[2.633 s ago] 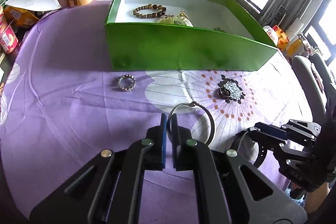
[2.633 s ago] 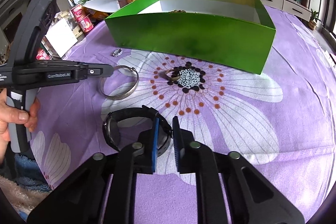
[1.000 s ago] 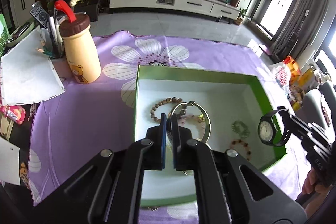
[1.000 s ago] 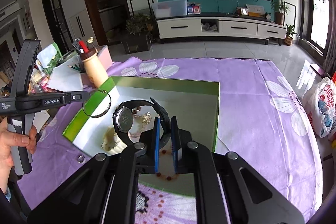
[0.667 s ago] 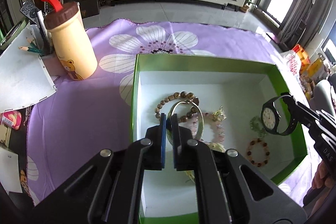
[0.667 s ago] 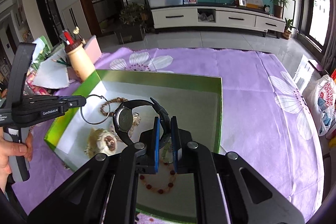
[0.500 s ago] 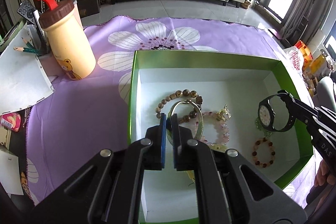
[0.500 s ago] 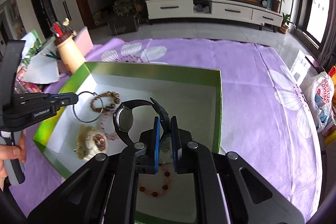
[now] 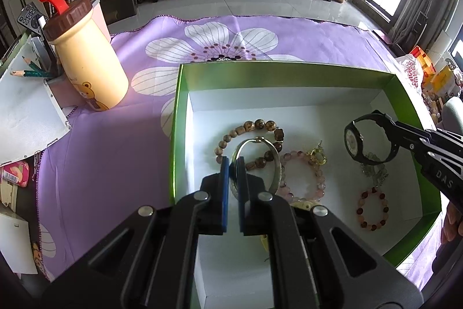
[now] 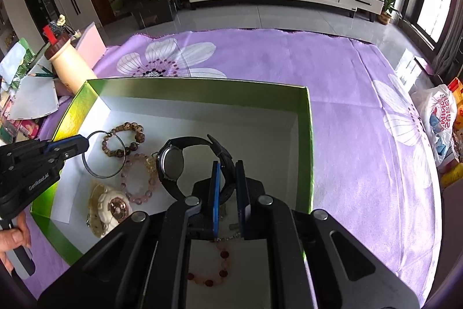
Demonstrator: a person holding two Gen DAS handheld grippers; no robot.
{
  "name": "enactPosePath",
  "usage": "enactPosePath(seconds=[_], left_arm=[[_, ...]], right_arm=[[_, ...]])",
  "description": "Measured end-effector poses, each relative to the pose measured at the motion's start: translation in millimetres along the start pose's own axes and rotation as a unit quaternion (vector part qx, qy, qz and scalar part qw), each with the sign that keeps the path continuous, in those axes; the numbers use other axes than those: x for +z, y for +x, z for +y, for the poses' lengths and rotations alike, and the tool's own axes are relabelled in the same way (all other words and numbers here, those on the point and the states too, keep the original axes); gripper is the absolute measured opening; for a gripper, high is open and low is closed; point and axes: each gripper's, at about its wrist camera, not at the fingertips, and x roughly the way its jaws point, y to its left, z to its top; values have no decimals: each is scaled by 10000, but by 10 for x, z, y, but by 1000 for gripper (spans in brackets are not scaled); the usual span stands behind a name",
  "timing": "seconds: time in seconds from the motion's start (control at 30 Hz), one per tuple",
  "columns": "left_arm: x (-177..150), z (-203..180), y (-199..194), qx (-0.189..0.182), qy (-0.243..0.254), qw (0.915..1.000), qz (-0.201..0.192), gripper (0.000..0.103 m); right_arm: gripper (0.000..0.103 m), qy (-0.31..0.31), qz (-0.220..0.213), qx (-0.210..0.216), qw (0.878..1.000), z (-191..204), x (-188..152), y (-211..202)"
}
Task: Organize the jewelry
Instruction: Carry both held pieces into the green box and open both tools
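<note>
A green box [image 9: 176, 118] with a white inside stands on the purple flowered cloth. My left gripper [image 9: 233, 164] is shut on a thin silver bangle [image 9: 257, 139], held over the box's left part above a brown bead bracelet [image 9: 254, 125]. My right gripper [image 10: 227, 164] is shut on the strap of a black watch [image 10: 172, 164], hanging over the box's right part. In the right wrist view the left gripper [image 10: 84, 142] and bangle [image 10: 104, 177] show at the left. The left wrist view has the right gripper [image 9: 389, 125] and watch [image 9: 352, 141] at the right.
Inside the box lie a pink bead bracelet [image 9: 318, 173], a red bead bracelet [image 9: 373, 207] and a cream watch [image 10: 111, 204]. A cream bottle [image 9: 86, 71] with a brown lid, pencils and papers [image 9: 23, 112] stand left of the box. A plastic bag [image 10: 439, 112] sits far right.
Both grippers have carried the bangle and the watch from the cloth in front of the box to above its inside. Over the last second they sank closer to the box floor.
</note>
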Motion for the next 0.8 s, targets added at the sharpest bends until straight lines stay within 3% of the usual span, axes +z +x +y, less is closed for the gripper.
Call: enactPosePath(seconds=[0.63,0.73,0.8], left_arm=[[31,30,-14,-114,-103,9999,23,5],[27,45,-53,-234,-199,9995,7,19],[19,47,-102,-274,-235,9993,-42,27]], right_arm=[[12,47,75,-129,9999,38,70,98],[24,128,0,-62,9999,16,61,38],[25,149,-79,-21,9999,4,53,-30]])
